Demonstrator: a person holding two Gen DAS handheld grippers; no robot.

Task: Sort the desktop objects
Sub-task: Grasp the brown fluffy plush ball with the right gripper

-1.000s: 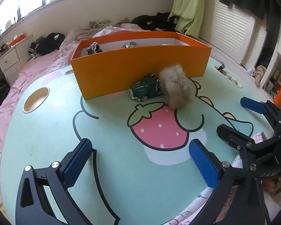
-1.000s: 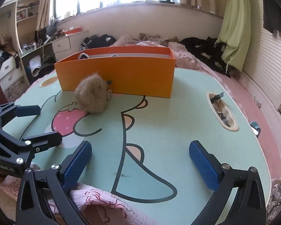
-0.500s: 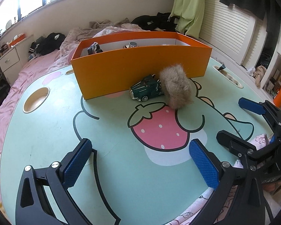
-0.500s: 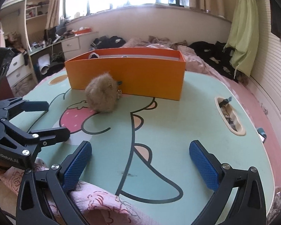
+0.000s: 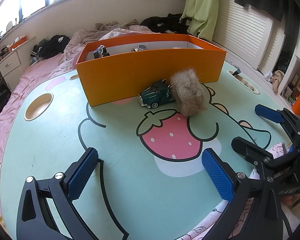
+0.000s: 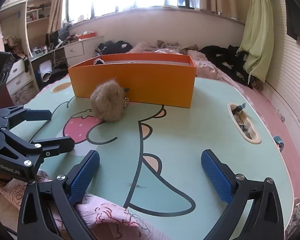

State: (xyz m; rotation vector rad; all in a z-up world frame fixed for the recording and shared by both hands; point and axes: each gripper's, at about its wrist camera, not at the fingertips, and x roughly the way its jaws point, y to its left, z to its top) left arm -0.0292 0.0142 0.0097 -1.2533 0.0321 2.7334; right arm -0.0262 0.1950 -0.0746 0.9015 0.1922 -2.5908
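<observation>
An orange box [image 5: 150, 74] stands on the mint cartoon table [image 5: 50, 140], with small items inside near its back wall. A green toy car [image 5: 157, 96] and a tan furry pom-pom [image 5: 189, 94] lie side by side against the box's front. The box [image 6: 134, 82] and the pom-pom [image 6: 108, 104] also show in the right wrist view; the car is hidden there. My left gripper [image 5: 150, 172] is open and empty, well short of the car. My right gripper [image 6: 150, 174] is open and empty at the table's near edge, and shows in the left wrist view [image 5: 256, 128].
A round cup hole [image 5: 39, 107] is at the table's left, and an oval slot [image 6: 244, 123] holding wrappers at its right. Pink cloth [image 6: 110, 220] lies at the near edge. A bed with clothes [image 5: 114, 32] is behind the table.
The right gripper has tilted up and shifted a little right, so the box and pom-pom sit further right in its view. The left gripper has barely moved.
</observation>
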